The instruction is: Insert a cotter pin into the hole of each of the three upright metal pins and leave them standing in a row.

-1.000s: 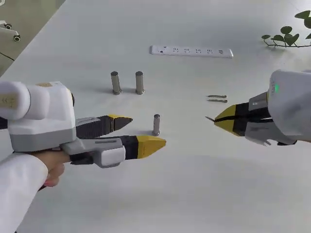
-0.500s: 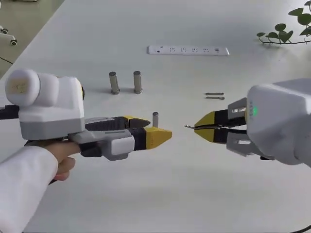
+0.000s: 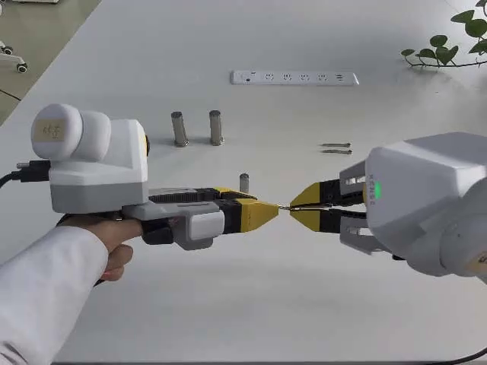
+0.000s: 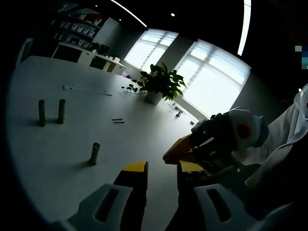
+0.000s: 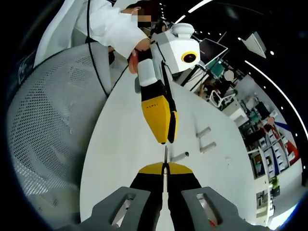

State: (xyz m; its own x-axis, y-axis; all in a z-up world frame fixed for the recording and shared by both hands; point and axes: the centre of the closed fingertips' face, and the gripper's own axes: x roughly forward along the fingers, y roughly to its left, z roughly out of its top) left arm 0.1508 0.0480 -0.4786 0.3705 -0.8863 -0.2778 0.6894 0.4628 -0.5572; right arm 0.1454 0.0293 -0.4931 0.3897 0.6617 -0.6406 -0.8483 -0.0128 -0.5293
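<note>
Right gripper (image 3: 295, 209) pinches a cotter pin (image 5: 166, 153), its tip meeting the left gripper (image 3: 268, 207), apparently slightly spread. The nearest upright metal pin (image 3: 244, 182) stands mid-counter (image 3: 228, 304) just behind. A mistimed handover could drop the cotter pin.

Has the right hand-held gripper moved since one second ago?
Yes. The right hand-held gripper went left: its tip was below the two loose cotter pins, and now it is left of them, near the front metal pin.
</note>
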